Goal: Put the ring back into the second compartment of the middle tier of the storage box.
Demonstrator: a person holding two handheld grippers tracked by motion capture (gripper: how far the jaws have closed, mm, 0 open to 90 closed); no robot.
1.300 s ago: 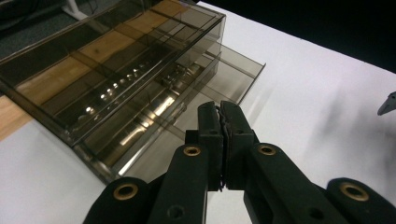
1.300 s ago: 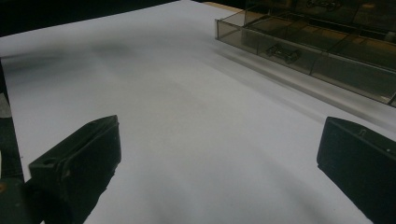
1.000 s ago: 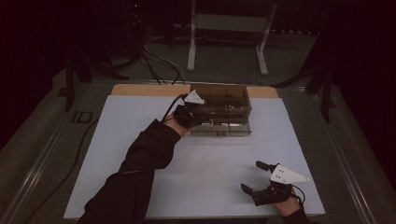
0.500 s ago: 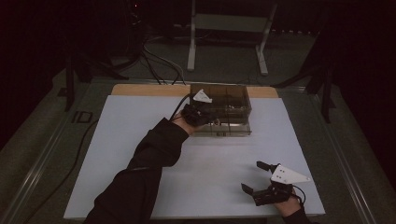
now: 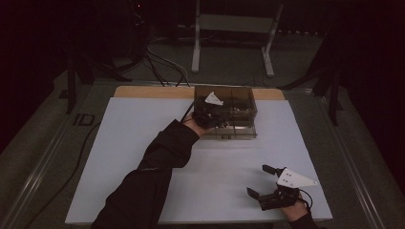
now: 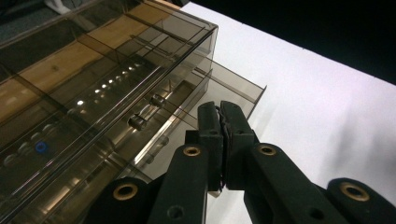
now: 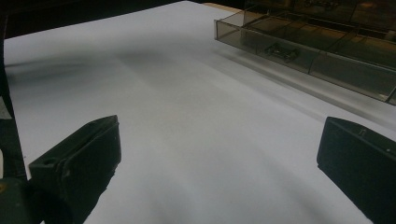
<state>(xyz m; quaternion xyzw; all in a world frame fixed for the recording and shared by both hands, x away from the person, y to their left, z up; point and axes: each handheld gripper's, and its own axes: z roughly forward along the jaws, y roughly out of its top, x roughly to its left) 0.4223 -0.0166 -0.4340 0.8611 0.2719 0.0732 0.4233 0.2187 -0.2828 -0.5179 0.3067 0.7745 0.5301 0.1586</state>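
**A:** So what's on the table? Pretty dim in here.

**B:** White sheet [image 5: 143, 157] over a wooden table [image 5: 153, 92], and at the far edge a smoky see-through drawer organizer [image 5: 239, 98]. One of its drawers [image 6: 224, 88] sticks out past the front of the case toward the person.

**A:** Where's the left gripper?

**B:** The left gripper [image 5: 210, 114] is right up against the organizer's front, at its left half, with the dark sleeve [image 5: 162, 152] stretched across the sheet to get there. In the left gripper view the jaws are pressed together, tips meeting with no gap to speak of. They sit just in front of the pulled-out drawer's wall. Can't tell if they're pinching anything; whatever might be between them is too thin or hidden.

**A:** Anything in the drawers?

**B:** Small stuff. A couple of little dark metal bits [image 6: 137, 122] behind the clear front, and one tiny blue thing [image 6: 41, 147] farther left. Too blurry through the tinted plastic to name.

**A:** And the other hand?

**B:** The right gripper [image 5: 267, 183] is down at the near right corner of the sheet, well apart from the organizer. Its jaws are spread wide, with bare white sheet between them in the right gripper view. The organizer shows across the top right of that view, with a small metal part [image 7: 280, 50] inside the open drawer.
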